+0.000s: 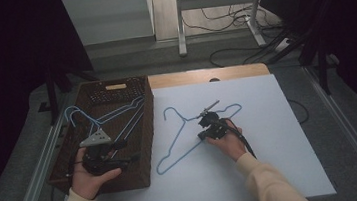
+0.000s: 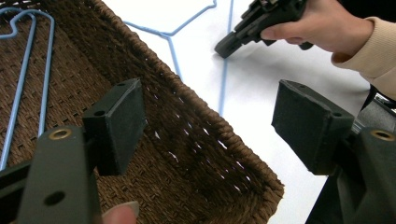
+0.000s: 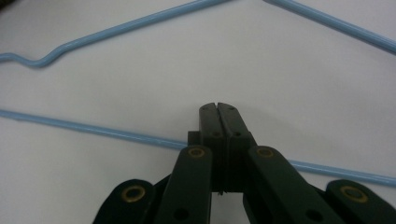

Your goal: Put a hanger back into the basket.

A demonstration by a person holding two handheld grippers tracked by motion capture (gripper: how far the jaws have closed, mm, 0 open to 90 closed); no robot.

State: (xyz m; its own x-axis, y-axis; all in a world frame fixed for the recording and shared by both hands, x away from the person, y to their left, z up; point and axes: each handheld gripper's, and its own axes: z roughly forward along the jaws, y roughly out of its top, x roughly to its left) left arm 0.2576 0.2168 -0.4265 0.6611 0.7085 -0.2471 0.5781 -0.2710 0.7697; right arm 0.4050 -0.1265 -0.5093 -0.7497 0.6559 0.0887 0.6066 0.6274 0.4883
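Glossy blue coated-wire hanger (image 1: 189, 129); rough brown woven basket (image 1: 147, 134); smooth matt white tabletop (image 1: 272, 146).

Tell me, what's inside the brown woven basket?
Thin blue wire hangers lie inside the brown woven basket, hooks over its far-left rim. The left gripper, held in a hand, covers the near part, so anything under there can't be seen.

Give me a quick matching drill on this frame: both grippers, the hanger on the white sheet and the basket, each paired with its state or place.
1 left gripper
2 right gripper
3 blue hanger on the sheet
4 wicker basket

a jaws pressed together, over the hanger's bottom wire
b holds other blue hangers
c jaws wide apart, above the basket
d lies flat, right of the basket

Pairs: 1-c, 2-a, 3-d, 4-b
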